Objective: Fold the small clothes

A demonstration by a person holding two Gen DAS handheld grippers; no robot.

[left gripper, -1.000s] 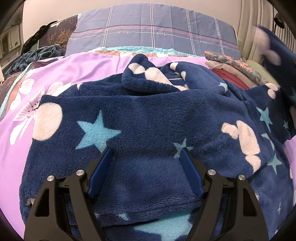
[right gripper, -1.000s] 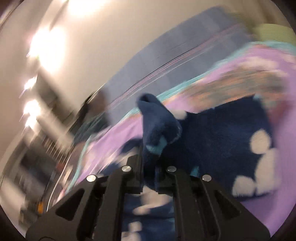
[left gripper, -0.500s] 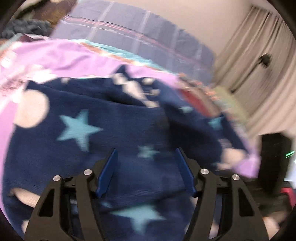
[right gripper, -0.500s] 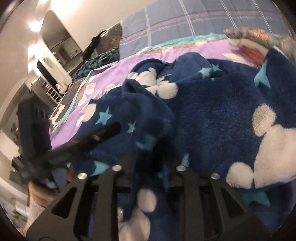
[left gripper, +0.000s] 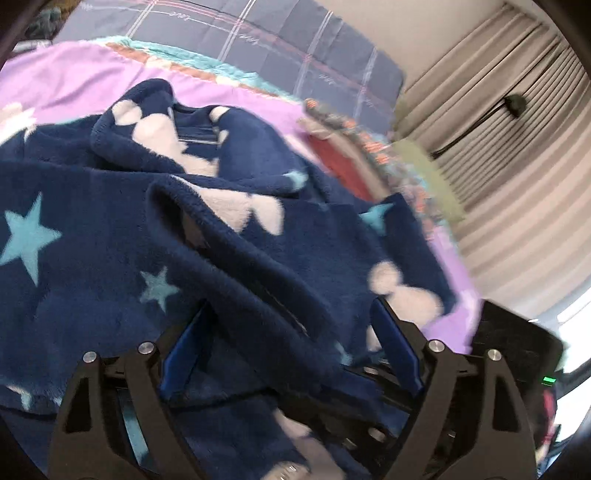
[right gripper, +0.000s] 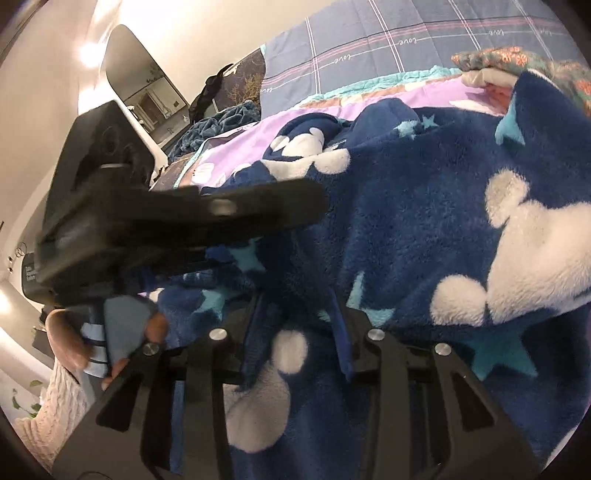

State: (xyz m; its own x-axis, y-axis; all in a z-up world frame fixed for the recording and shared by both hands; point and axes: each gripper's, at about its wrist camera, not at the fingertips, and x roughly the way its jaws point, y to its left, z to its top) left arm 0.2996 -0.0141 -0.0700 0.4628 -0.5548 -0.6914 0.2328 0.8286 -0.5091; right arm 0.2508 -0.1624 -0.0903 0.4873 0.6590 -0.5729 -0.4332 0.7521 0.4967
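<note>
A navy fleece garment (left gripper: 92,236) with light-blue stars and white mouse-head shapes lies spread on a purple bedspread (left gripper: 74,77). My left gripper (left gripper: 288,332) is open, and a folded-over sleeve (left gripper: 236,258) of the garment lies between its blue pads. The right gripper's black body (left gripper: 517,343) shows at the right of the left wrist view. In the right wrist view the same garment (right gripper: 424,221) fills the frame. My right gripper (right gripper: 299,314) is partly open with a fold of fleece between its fingers. The left gripper (right gripper: 166,218) crosses that view at left.
A stack of folded clothes (left gripper: 351,162) sits at the right of the bed, also in the right wrist view (right gripper: 517,66). A grey plaid pillow (left gripper: 240,33) lies at the head. Curtains (left gripper: 517,166) hang at right. A dark teal blanket (right gripper: 221,122) lies at far left.
The right gripper brought the sleeve over onto the garment body and its jaws loosened. My left gripper turned right and the sleeve fold now lies between its open fingers.
</note>
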